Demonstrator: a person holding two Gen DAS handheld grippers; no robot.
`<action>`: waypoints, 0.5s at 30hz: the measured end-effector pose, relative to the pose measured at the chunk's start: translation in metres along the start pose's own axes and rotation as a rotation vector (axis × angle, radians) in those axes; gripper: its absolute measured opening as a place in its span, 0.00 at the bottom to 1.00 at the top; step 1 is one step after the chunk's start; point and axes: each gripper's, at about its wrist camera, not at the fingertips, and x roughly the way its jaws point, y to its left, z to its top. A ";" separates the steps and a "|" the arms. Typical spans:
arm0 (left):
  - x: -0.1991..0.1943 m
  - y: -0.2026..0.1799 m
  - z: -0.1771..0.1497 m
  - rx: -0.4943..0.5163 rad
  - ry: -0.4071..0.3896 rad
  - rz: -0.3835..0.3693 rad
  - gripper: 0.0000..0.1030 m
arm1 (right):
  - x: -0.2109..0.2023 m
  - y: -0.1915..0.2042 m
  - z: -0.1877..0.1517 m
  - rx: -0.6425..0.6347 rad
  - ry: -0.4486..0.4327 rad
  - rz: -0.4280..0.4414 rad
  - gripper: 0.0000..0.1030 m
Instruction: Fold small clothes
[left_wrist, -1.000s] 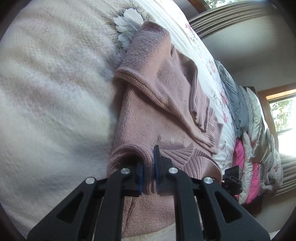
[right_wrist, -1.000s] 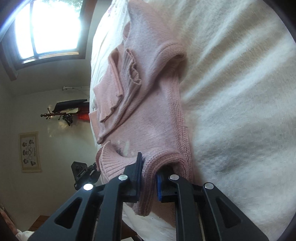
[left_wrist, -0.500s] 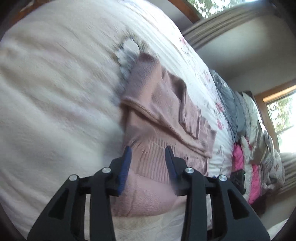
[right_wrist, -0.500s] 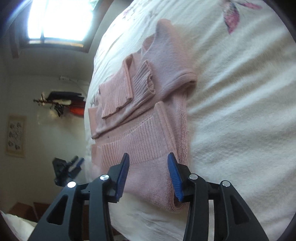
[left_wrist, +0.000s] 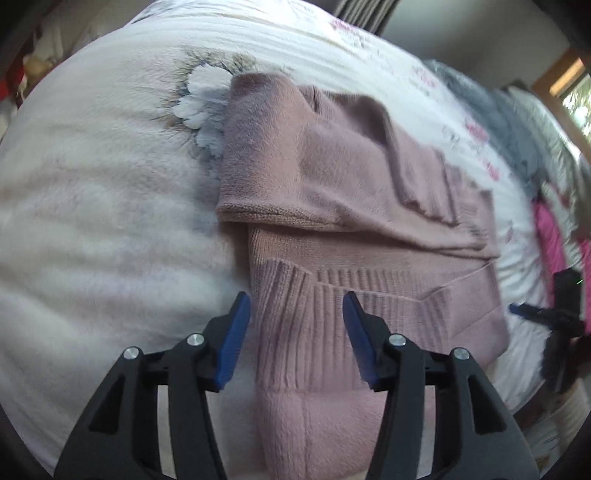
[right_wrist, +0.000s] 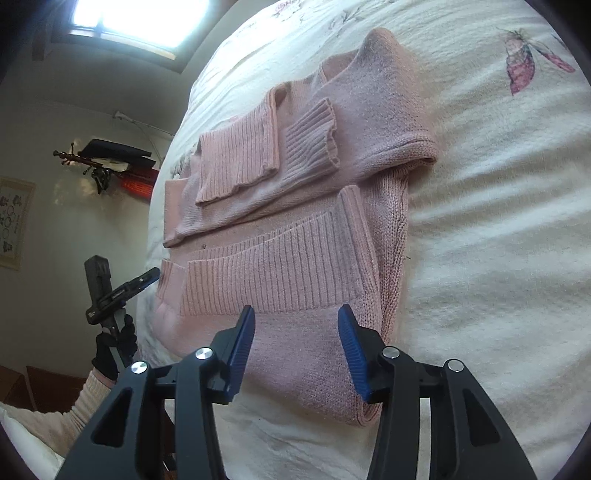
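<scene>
Cream quilted bedspread (right_wrist: 498, 229) fills most of both views, printed with a pale flower (left_wrist: 201, 99) in the left wrist view and a pink feather motif (right_wrist: 521, 68) in the right. On it lies the pink knit sweater (left_wrist: 351, 206), folded: the ribbed hem (right_wrist: 280, 273) is turned up over the body, and two ribbed cuffs (right_wrist: 310, 144) lie side by side across the upper part. Its top edge touches the flower print.

Beyond the sweater, along the far side of the bed, sit grey and bright pink clothes (left_wrist: 550, 236), blurred. A window (right_wrist: 136, 18) glows above a pale wall.

Left gripper (left_wrist: 297, 338) hovers over the near left corner of the sweater, fingers spread wide with nothing between them; the blue pads (left_wrist: 231, 343) frame the hem's ribbing. Right gripper (right_wrist: 295, 341) is likewise spread and empty, above the near right corner. Each shows small in the other's view, the left one held by a black-gloved hand (right_wrist: 112, 347) with a cream sleeve (right_wrist: 83, 402).
</scene>
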 end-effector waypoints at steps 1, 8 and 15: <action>0.004 -0.003 0.001 0.015 0.013 0.012 0.44 | 0.000 0.000 0.000 -0.003 -0.001 -0.003 0.47; -0.011 -0.019 -0.006 0.079 -0.035 -0.004 0.07 | 0.003 0.008 0.011 -0.056 -0.011 -0.062 0.48; 0.007 -0.007 -0.005 0.024 0.016 0.010 0.13 | 0.017 0.024 0.028 -0.187 0.006 -0.165 0.53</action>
